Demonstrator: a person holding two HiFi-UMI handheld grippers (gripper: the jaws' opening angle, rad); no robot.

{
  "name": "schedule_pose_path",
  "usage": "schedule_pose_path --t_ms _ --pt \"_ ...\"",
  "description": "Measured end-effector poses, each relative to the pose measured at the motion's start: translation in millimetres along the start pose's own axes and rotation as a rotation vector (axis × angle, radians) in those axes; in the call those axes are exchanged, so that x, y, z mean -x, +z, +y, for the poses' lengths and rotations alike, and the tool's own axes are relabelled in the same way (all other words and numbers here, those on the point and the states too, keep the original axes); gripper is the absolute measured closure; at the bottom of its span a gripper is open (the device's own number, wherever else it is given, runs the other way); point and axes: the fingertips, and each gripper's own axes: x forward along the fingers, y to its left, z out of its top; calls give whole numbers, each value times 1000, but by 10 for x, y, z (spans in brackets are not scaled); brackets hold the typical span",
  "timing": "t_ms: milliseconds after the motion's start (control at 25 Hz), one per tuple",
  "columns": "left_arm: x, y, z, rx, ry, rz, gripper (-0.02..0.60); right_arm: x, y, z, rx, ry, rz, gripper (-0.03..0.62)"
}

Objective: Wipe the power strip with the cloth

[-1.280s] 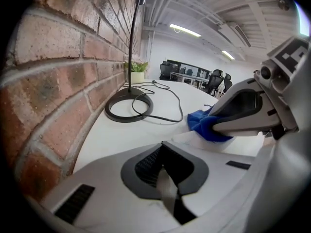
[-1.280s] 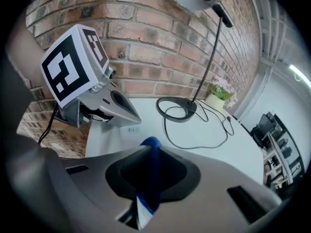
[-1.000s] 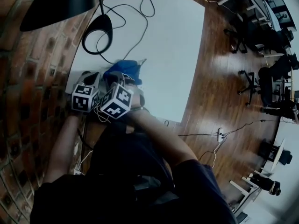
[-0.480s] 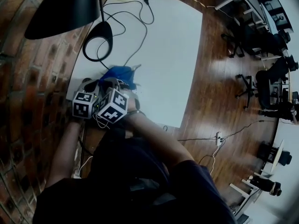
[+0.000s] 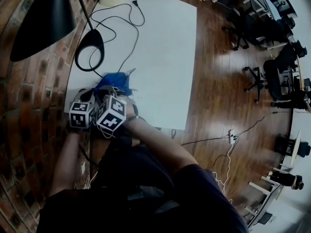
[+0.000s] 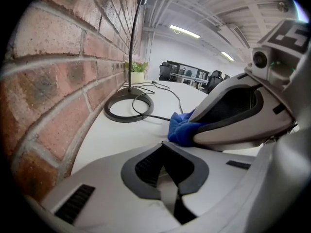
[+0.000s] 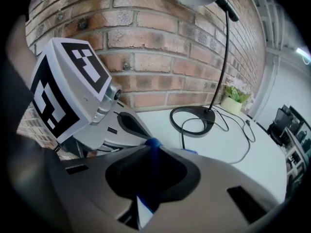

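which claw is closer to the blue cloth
Right. The right claw is clamped on the blue cloth. The left claw is shut and empty, with the cloth lying just past its tips, to their right.

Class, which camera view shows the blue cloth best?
The head view: most of the crumpled blue fabric cloth shows, bunched on the white table. The left gripper view shows one fold; the right gripper view, only a strip pinched in the right claw.

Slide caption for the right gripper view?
Right gripper pinches the blue cloth beside the left gripper, with brick wall and lamp base behind.
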Motion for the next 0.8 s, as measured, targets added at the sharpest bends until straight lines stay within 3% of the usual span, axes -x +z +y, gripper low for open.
schedule_pose_path --t_ms 800 --pt "-85 -41 11 -81 54 55 577 235 -203 -9 33 37 0 562"
